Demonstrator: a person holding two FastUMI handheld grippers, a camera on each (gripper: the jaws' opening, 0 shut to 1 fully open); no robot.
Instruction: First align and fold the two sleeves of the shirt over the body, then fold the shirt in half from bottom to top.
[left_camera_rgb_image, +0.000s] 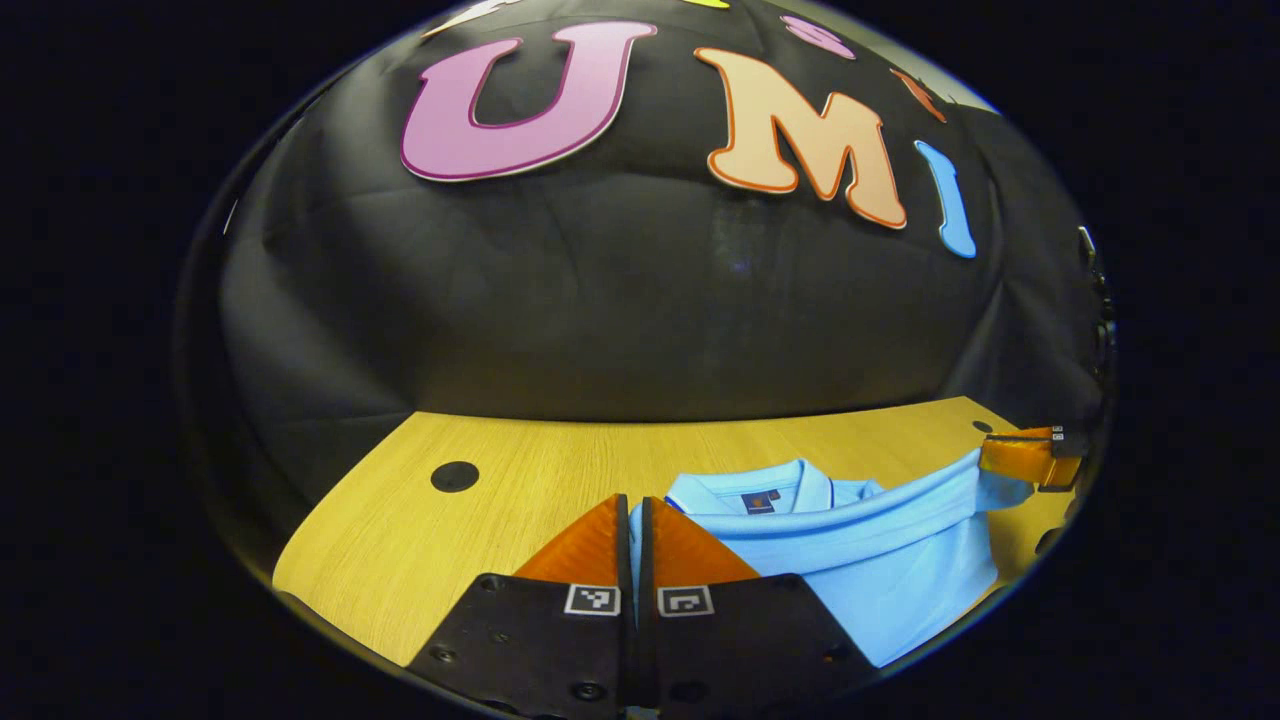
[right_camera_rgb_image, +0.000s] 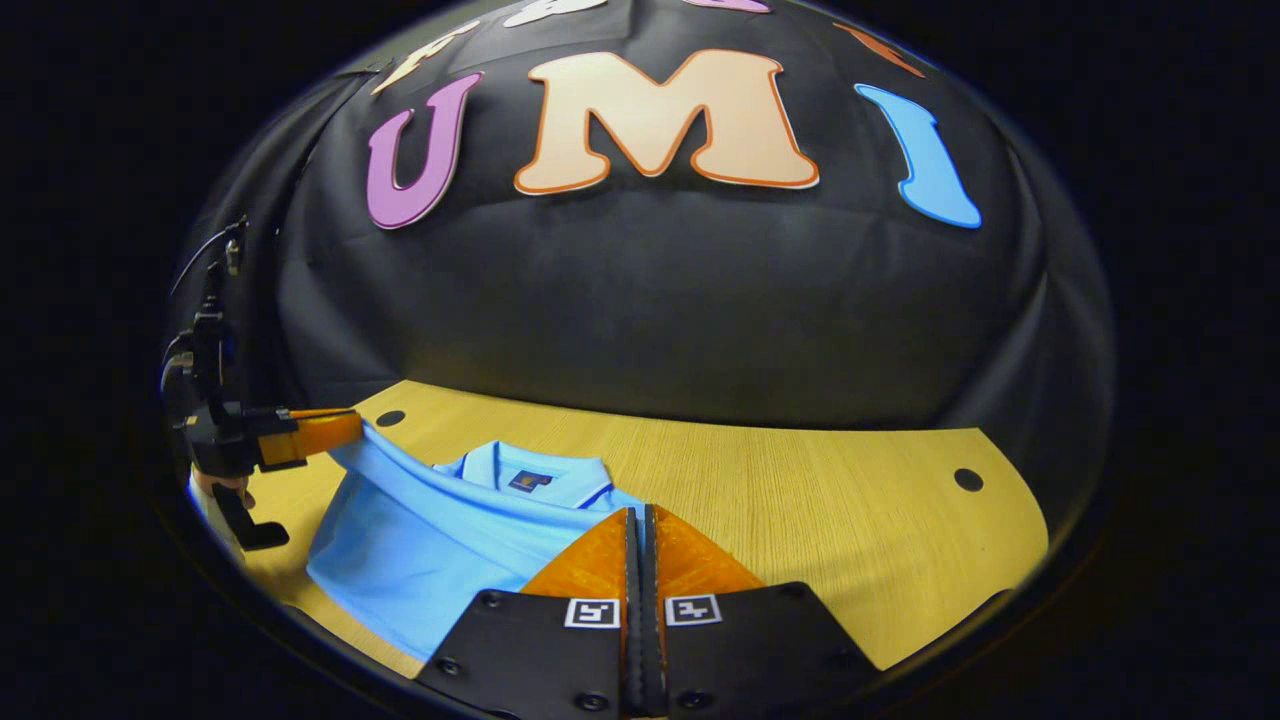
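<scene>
A light blue polo shirt (left_camera_rgb_image: 880, 560) lies on the wooden table (left_camera_rgb_image: 520, 470), collar (left_camera_rgb_image: 760, 495) at the far side. Its lower part is folded up, and the raised hem stretches between the two grippers. My left gripper (left_camera_rgb_image: 636, 502) is shut on one end of that hem, just in front of the collar. In the left gripper view, the right gripper (left_camera_rgb_image: 990, 458) pinches the other end at the far right. In the right gripper view, my right gripper (right_camera_rgb_image: 637, 512) is shut on the shirt (right_camera_rgb_image: 420, 545) beside the collar (right_camera_rgb_image: 530, 475). There the left gripper (right_camera_rgb_image: 345, 432) holds the hem up at the left.
The table (right_camera_rgb_image: 850, 500) has round black holes (left_camera_rgb_image: 454, 476) (right_camera_rgb_image: 967, 479) near its far corners. The black cloth wall stands right behind the table's far edge. A hand (right_camera_rgb_image: 225, 490) holds the left gripper at the table's left side.
</scene>
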